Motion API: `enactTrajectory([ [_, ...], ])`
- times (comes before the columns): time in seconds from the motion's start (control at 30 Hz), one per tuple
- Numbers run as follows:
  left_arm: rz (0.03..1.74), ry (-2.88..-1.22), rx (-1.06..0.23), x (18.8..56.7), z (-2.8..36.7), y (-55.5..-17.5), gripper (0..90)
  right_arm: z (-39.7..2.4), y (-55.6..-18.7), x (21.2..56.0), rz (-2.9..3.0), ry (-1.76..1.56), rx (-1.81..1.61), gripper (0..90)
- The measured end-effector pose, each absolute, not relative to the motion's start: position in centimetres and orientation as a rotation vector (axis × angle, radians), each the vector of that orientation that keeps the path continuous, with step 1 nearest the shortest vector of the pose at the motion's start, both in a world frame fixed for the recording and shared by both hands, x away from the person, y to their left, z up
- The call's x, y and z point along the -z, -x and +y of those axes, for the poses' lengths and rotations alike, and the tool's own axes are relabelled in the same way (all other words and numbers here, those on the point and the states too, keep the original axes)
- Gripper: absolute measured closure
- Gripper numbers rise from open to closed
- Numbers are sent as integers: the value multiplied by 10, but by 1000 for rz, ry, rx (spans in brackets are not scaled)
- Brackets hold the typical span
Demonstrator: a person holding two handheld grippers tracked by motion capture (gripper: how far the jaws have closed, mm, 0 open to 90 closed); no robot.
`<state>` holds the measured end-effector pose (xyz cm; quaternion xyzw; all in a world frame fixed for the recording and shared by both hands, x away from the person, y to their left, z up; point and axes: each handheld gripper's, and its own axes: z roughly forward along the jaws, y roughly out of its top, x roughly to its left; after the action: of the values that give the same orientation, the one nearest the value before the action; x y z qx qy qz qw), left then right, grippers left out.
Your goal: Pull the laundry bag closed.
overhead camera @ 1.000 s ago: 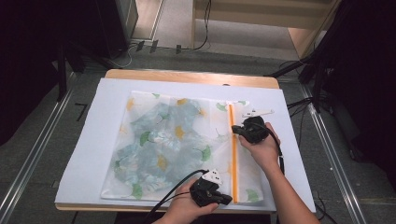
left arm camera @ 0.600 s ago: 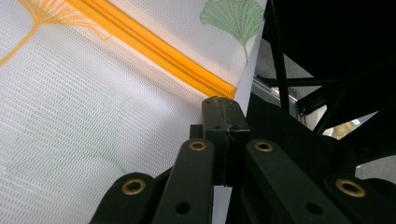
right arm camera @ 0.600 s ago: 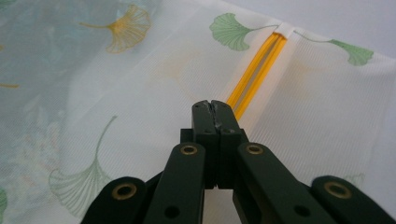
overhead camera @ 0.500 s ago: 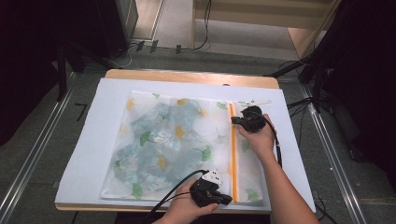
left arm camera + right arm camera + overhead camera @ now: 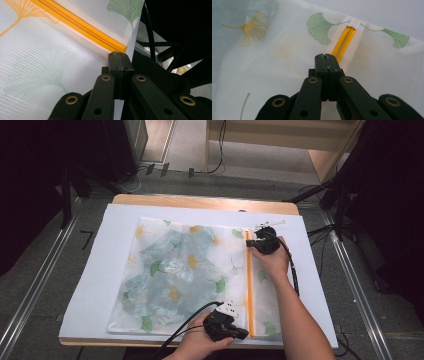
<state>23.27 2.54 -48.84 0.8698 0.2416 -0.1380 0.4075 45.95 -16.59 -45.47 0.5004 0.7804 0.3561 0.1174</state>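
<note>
Bag (image 5: pixel 180 275): a white mesh zip bag printed with green and yellow ginkgo leaves, lying flat on the white sheet (image 5: pixel 95 270) that covers the table (image 5: pixel 200 201); folded blue-green patterned cloth shows through the mesh.
Zipper (image 5: pixel 248 285): an orange line running along the bag's right side, from the far edge to the near edge in the high view.
Left gripper (image 5: pixel 235 332): at the near edge of the table, on the bag's near right corner, just beside the near end of the zipper.
Left jaws: pressed together with no gap in the left gripper view; the tip (image 5: pixel 119 58) sits at the bag's edge below the zipper end (image 5: pixel 117 46); whether mesh is pinched between them I cannot tell.
Right gripper (image 5: pixel 251 241): at the far end of the zipper, the hand (image 5: pixel 272 260) resting over the bag.
Right jaws: closed tight, tips (image 5: pixel 326 58) meeting just in front of the zipper's far end (image 5: pixel 343 42); the slider itself is hidden, so I cannot tell if they hold it.
Zipper end, right gripper view: two orange tracks under a small white fabric tab (image 5: pixel 355 22), a green leaf on either side.
</note>
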Motion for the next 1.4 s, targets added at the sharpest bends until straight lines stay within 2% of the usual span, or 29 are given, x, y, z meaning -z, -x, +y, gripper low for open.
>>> enactTrajectory([
  [0.53,608,-2190,347,489,25,-233,900,-161,-497,454,2221,-1554,-1017,900],
  [1.17,612,-2190,351,489,25,-233,900,-161,-524,446,2161,-1637,-1065,900],
  [1.4,614,-2188,356,489,26,-233,900,-157,-521,444,2107,-1659,-1053,900],
])
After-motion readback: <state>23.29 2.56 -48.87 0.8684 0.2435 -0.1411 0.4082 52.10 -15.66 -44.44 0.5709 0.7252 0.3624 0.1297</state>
